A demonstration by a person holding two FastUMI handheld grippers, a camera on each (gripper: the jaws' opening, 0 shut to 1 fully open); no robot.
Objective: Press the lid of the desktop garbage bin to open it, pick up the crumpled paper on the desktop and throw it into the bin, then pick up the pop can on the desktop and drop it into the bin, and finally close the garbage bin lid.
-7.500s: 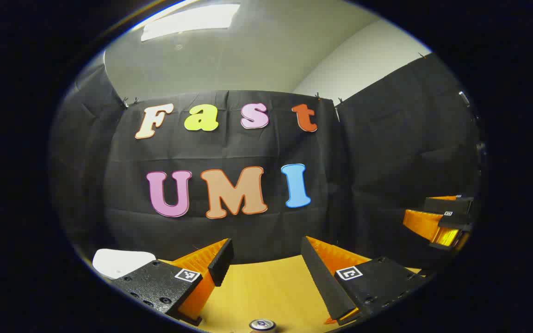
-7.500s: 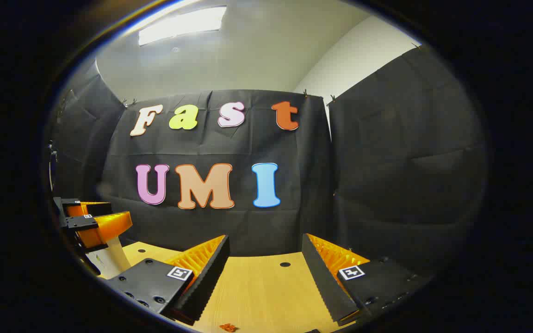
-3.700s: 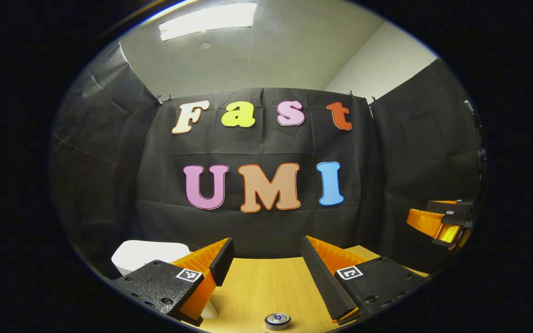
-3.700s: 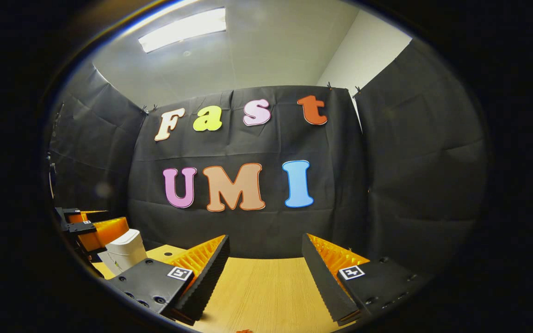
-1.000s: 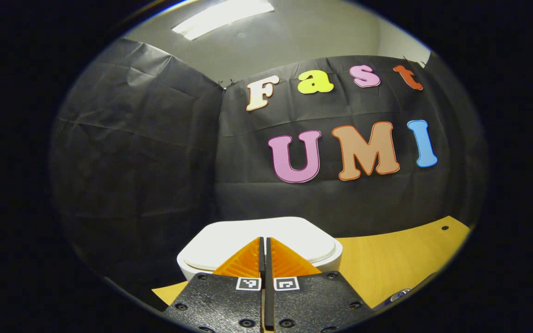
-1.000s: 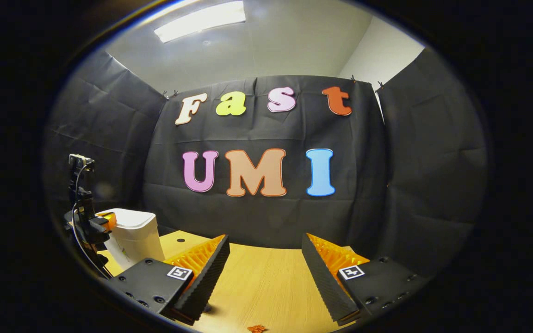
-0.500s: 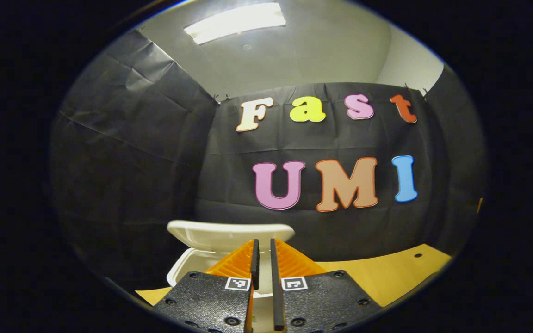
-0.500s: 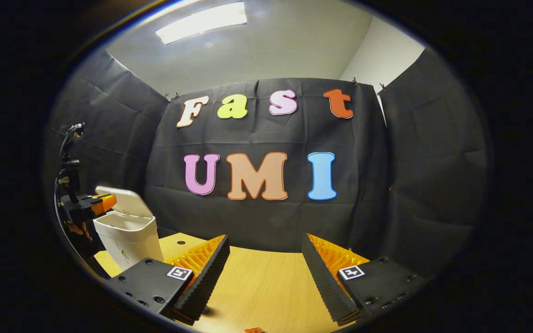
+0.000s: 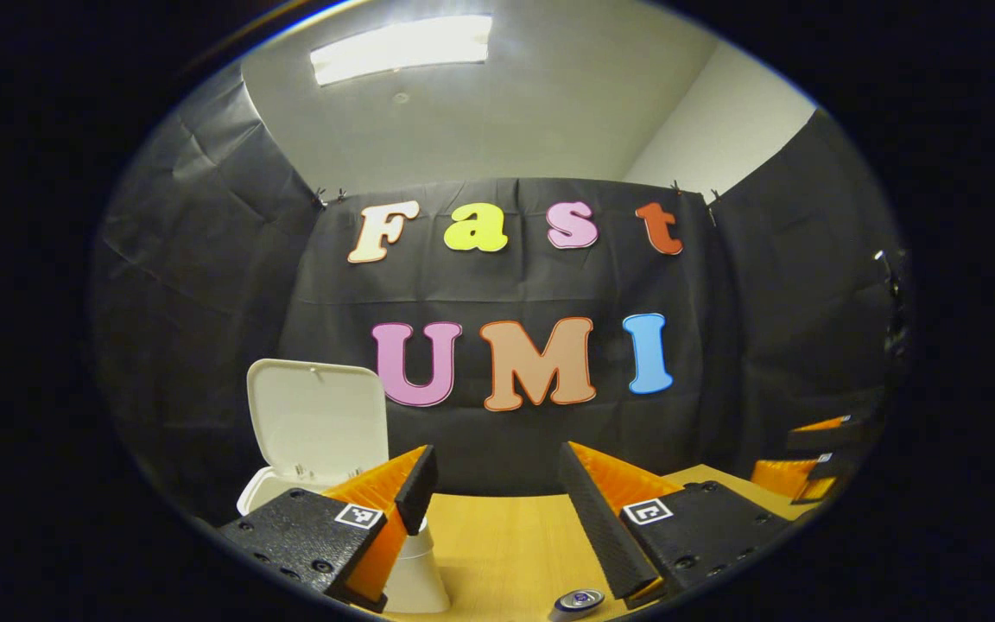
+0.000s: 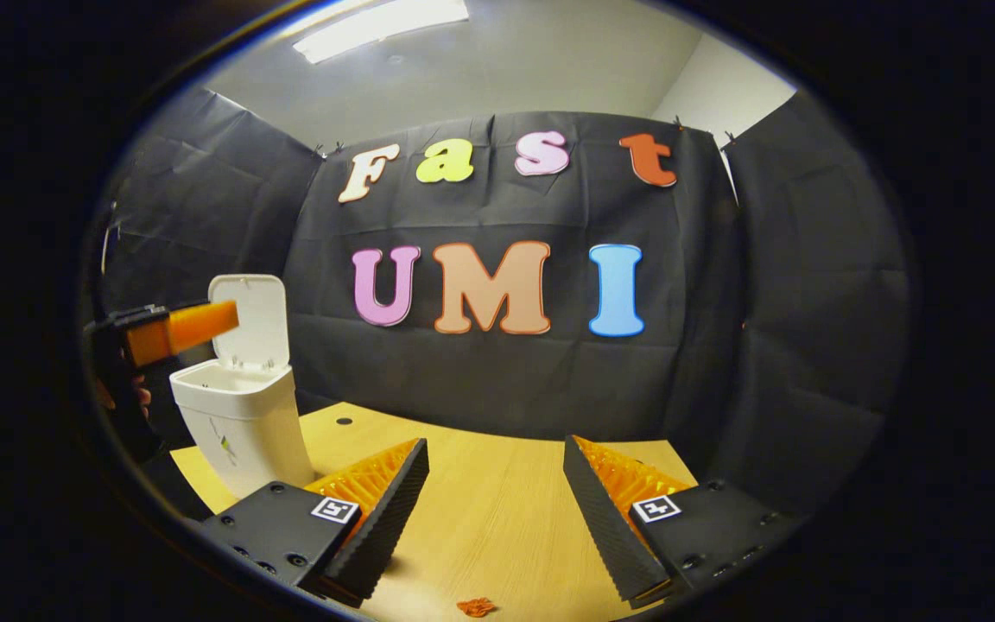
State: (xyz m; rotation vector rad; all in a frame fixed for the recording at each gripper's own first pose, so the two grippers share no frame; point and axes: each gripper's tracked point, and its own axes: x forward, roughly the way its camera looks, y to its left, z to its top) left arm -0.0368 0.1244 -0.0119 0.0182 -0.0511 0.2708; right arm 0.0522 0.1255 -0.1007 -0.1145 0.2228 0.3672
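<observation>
In the left gripper view, the left gripper (image 9: 491,488) holds its jaws apart, gripping nothing. The can (image 9: 578,601) stands on the counter (image 9: 497,540) just below the jaws. The bin (image 9: 411,566), lid (image 9: 318,423) raised, sits beside the left jaw. In the right gripper view, the right gripper (image 10: 496,484) is also spread and bare, an orange scrap (image 10: 475,606) below, the bin far left.

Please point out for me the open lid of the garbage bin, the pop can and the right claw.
lid (image 10: 253,321), right gripper view, on its inner face.
pop can (image 9: 578,599), left gripper view, on its top end.
right claw (image 10: 496,492), right gripper view, midway between its open fingertips.
</observation>
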